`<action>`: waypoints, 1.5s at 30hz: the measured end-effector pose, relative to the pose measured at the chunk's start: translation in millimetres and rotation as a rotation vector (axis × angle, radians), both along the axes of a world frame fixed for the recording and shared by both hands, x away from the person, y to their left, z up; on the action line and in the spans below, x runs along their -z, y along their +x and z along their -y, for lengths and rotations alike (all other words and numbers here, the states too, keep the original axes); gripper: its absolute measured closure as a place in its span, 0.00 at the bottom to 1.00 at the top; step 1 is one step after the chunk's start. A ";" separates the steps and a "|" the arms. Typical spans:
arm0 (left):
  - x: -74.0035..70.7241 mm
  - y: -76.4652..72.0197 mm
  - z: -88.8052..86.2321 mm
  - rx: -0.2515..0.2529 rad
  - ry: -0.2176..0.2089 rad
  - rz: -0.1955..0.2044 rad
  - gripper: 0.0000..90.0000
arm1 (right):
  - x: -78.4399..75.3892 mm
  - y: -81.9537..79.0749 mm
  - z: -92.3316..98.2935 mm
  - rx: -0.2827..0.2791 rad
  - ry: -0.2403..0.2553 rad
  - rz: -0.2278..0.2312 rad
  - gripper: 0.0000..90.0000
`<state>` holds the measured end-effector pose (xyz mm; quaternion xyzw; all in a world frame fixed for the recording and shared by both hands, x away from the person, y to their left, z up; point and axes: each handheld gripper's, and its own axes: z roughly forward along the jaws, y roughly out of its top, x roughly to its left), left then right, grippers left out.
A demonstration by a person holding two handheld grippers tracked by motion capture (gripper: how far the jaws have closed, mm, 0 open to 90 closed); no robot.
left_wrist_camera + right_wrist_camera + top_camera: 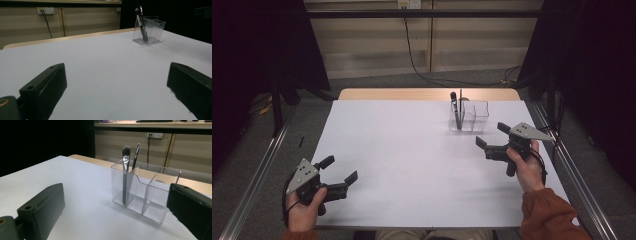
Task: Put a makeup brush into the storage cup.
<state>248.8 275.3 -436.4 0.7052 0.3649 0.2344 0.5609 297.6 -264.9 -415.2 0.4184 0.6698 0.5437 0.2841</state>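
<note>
Both makeup brushes stand in the clear organizer; your left gripper & right gripper fingers are apart, empty — looks done.

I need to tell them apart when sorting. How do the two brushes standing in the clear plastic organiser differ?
The broad brush with the rounded dark head has a silver ferrule and a thicker handle; the thin dark brush with the fine tip is slimmer throughout. The broad brush stands nearly upright; the thin one leans. Both share one end compartment of the clear plastic organiser, heads up.
</note>
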 end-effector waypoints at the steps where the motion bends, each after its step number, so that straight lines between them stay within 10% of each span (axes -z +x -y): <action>1: -0.1 0.1 -0.1 0.001 0.003 0.003 0.03 | 0.7 -2.2 0.8 0.009 -0.003 0.002 0.01; 45: -2.8 -13.2 -5.0 -0.024 -0.010 0.001 0.03 | 22.0 -73.7 32.1 0.057 0.007 0.001 0.02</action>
